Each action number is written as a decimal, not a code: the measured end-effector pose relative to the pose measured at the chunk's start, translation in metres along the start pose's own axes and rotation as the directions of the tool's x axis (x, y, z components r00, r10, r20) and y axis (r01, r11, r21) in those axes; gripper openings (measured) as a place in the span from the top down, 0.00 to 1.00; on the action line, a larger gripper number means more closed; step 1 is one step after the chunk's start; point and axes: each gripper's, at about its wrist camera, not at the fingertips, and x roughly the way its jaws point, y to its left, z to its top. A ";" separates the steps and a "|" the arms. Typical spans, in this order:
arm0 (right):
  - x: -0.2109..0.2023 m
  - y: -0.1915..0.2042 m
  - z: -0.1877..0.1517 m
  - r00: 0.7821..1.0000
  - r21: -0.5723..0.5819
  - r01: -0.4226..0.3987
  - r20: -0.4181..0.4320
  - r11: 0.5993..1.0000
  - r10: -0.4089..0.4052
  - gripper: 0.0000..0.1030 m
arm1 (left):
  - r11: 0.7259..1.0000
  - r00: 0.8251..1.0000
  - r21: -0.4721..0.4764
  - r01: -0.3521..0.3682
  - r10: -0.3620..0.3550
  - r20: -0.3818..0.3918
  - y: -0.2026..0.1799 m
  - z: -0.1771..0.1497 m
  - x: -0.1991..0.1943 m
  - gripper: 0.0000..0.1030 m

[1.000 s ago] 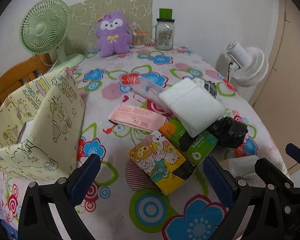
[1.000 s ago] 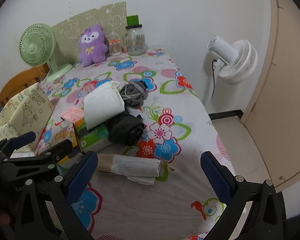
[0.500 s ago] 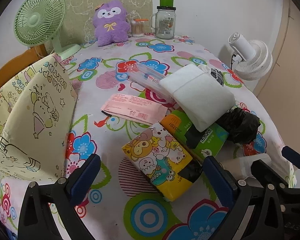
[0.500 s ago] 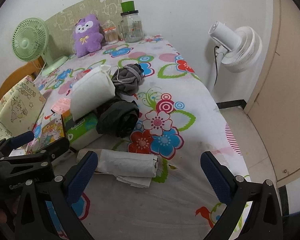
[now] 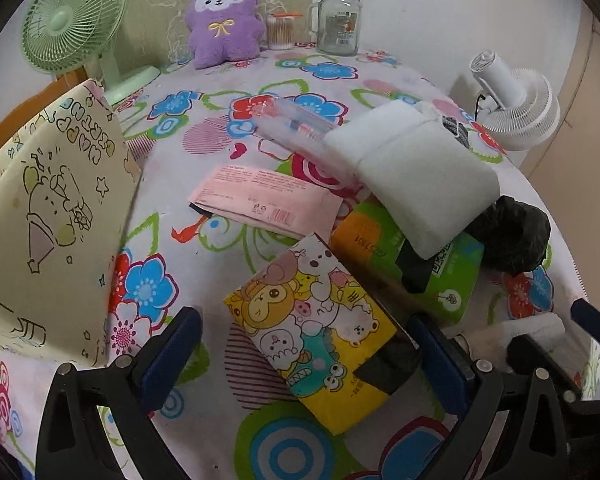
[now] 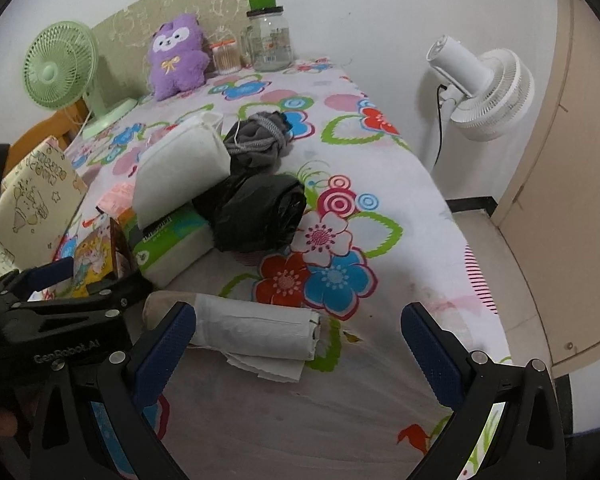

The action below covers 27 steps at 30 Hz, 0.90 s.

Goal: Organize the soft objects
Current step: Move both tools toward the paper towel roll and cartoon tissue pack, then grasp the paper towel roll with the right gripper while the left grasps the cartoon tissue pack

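Observation:
My left gripper [image 5: 304, 348] is open, its jaws on either side of a yellow cartoon tissue pack [image 5: 316, 336] on the flowered table. A green tissue pack [image 5: 416, 268] lies beside it, with a white folded cloth [image 5: 416, 168] on top and a black bag bundle [image 5: 516, 236] to the right. My right gripper [image 6: 300, 344] is open just above a white paper roll [image 6: 252, 332]. The black bundle [image 6: 260, 212], white cloth [image 6: 180, 176] and a grey rolled garment [image 6: 260, 144] lie beyond it.
A cream cartoon fabric box [image 5: 48, 216] stands at the left. A pink packet [image 5: 264, 196] and a clear pouch [image 5: 296, 128] lie mid-table. A purple plush [image 5: 222, 20], glass jar [image 5: 338, 20] and green fan [image 5: 72, 20] stand at the back. A white fan [image 6: 484, 92] stands off the table's right edge.
Both grippers have moved forward and lower toward the table. The yellow tissue pack now sits between the left jaws, and the paper roll is close under the right gripper.

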 end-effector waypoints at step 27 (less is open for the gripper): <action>0.007 0.030 -0.007 0.992 -0.313 -0.125 -0.020 0.941 0.125 0.18 | 1.000 1.000 -0.013 -0.010 0.010 0.025 0.012 0.004 -0.006 0.32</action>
